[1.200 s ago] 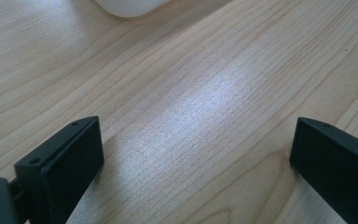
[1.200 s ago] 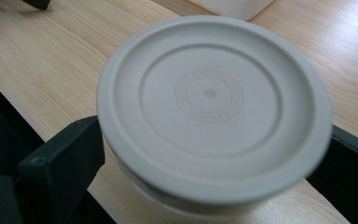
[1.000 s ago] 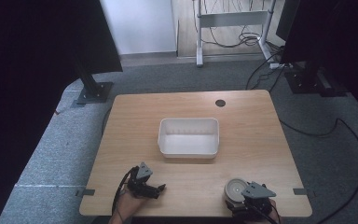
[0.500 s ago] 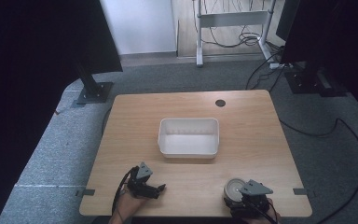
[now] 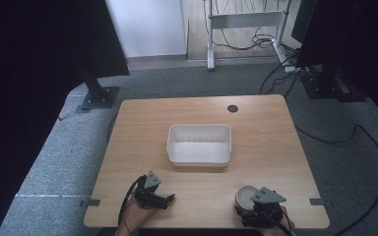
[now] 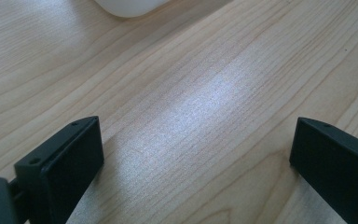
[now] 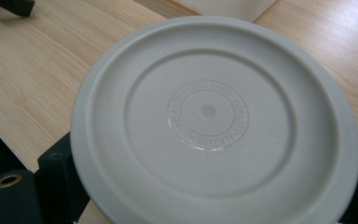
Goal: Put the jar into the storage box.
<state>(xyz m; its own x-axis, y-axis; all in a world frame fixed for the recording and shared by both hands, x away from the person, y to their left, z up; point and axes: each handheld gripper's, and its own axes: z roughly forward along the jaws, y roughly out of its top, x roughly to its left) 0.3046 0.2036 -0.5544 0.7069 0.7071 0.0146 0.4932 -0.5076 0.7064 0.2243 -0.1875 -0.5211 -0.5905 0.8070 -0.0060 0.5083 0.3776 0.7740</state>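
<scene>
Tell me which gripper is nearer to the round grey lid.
Right. The right gripper has the round grey lid between its fingers, near the table's front edge. The left gripper sits well off to the lid's left, open over bare wood.

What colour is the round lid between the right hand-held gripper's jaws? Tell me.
Pale grey-white lid; clearest in the right gripper view.

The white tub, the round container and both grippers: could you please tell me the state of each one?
White tub: upright, empty, mid-table.
Round container: upright, grey lid on, between the right gripper's jaws.
Right gripper: jaws either side of the container; grip cannot be told.
Left gripper: open, holds nothing, over bare table.
</scene>
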